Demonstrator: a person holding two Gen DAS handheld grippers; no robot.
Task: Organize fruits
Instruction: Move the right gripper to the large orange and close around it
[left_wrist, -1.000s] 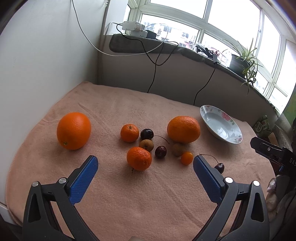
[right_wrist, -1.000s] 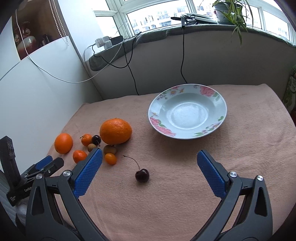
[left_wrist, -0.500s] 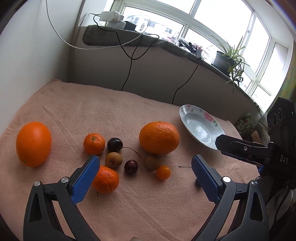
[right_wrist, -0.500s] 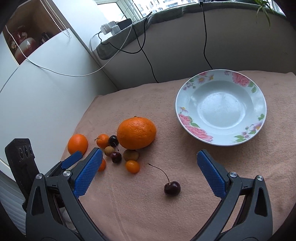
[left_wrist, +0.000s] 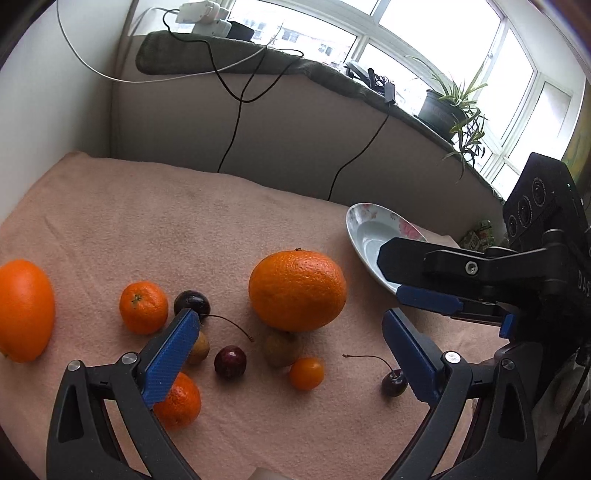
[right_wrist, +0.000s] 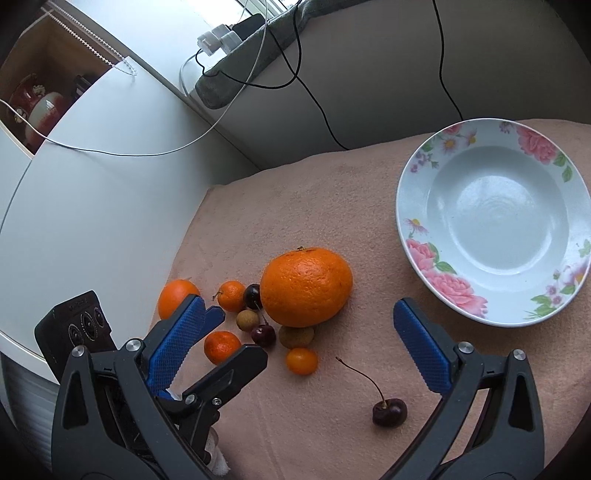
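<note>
A big orange lies mid-cloth among small fruits: mandarins, cherries, a tiny orange fruit and brown fruits. A second big orange lies far left. A lone stemmed cherry lies right of the group. An empty flowered plate stands at the right. My left gripper is open above the small fruits. My right gripper is open, low over the big orange and tiny fruits.
The fruits lie on a pink cloth against a white wall at the left and a low ledge behind, with hanging cables. A potted plant stands on the sill. Each gripper shows in the other's view.
Both grippers have moved forward and lower toward the fruit cluster. The right gripper has swung left, away from the plate. Both stay open.
</note>
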